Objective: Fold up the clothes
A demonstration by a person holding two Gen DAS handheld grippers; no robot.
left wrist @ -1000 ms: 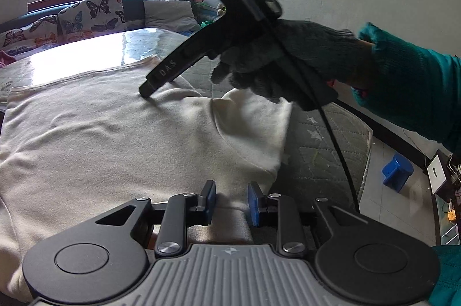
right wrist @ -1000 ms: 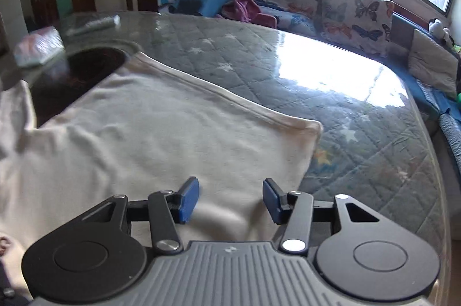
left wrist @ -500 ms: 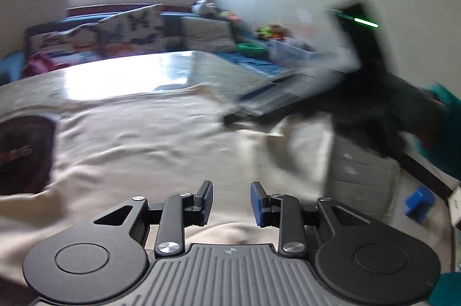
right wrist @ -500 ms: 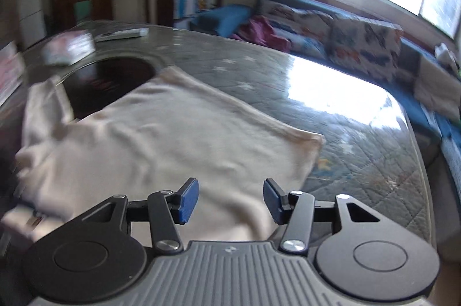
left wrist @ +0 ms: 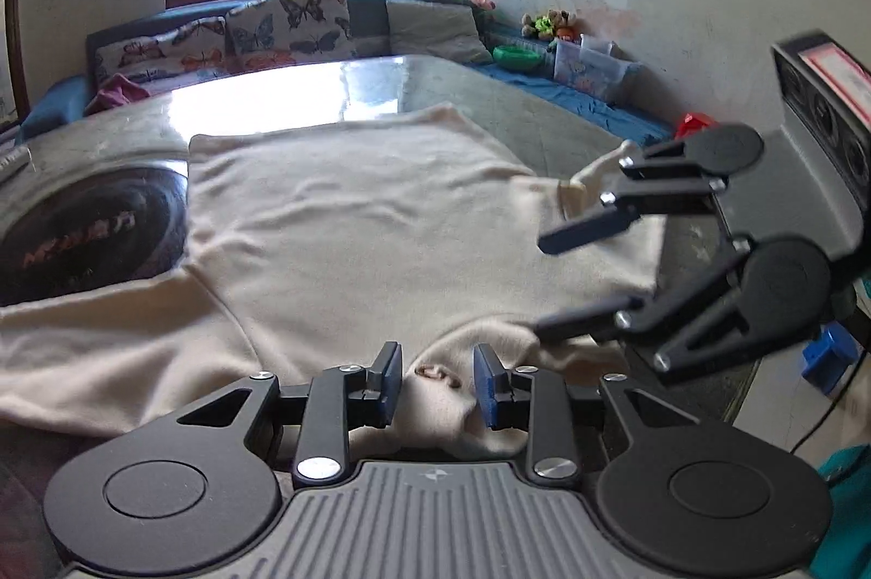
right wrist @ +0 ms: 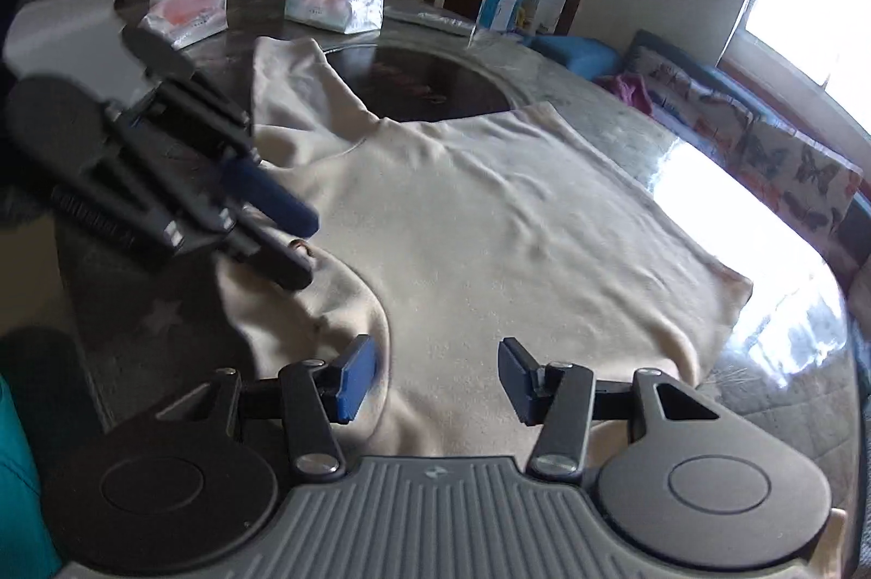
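Observation:
A cream sweater [left wrist: 354,225] lies spread flat on the round table, its collar toward me and one sleeve [left wrist: 81,350] stretched to the left. My left gripper [left wrist: 438,385] is open over the collar [left wrist: 435,369], with cloth between its blue pads, not clamped. My right gripper [left wrist: 544,285] shows at the right of the left wrist view, open, its lower finger touching the collar edge. In the right wrist view the right gripper [right wrist: 435,380] is open above the sweater's shoulder [right wrist: 462,252], and the left gripper [right wrist: 294,241] is at the left by the collar.
The table [left wrist: 490,99] has a quilted cover under glass and a dark round centre [left wrist: 81,230]. Tissue packs [right wrist: 332,1] lie on its far side. A sofa with butterfly cushions [left wrist: 288,23] runs under the window. A blue stool [left wrist: 827,355] stands on the floor at the right.
Both grippers have swung round to the collar side of the sweater. The right gripper, earlier high above the cloth, now sits low at the collar edge beside the left gripper.

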